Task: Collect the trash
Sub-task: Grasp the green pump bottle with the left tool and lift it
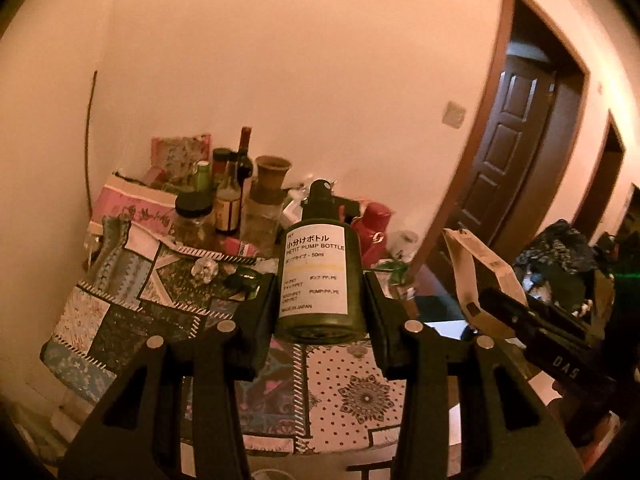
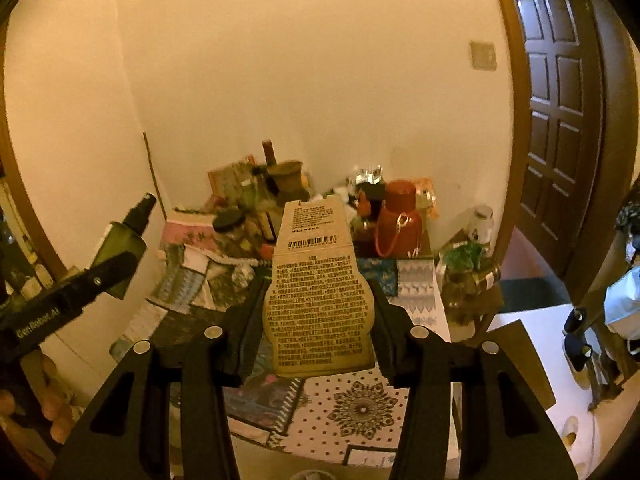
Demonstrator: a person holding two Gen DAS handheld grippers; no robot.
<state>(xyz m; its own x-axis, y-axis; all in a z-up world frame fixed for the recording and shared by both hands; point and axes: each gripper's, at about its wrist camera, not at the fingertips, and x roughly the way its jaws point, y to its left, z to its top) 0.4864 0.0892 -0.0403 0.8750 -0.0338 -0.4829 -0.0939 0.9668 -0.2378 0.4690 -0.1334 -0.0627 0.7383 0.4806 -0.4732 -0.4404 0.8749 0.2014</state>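
My left gripper (image 1: 320,300) is shut on a small dark green pump bottle (image 1: 320,276) with a white label, held upright above the patchwork tablecloth (image 1: 160,312). My right gripper (image 2: 318,312) is shut on a tan cardboard packaging card (image 2: 316,292) printed with text and a barcode, held upright above the same cloth. The right gripper and its card (image 1: 476,264) show at the right of the left wrist view. The left gripper and its bottle (image 2: 124,240) show at the left of the right wrist view.
The table's far side is crowded with bottles and jars (image 1: 228,200), a clay pot (image 1: 272,172), a red flask (image 2: 400,220) and boxes against the wall. A dark wooden door (image 2: 560,120) stands at the right. Shoes (image 2: 576,344) lie on the floor at the right.
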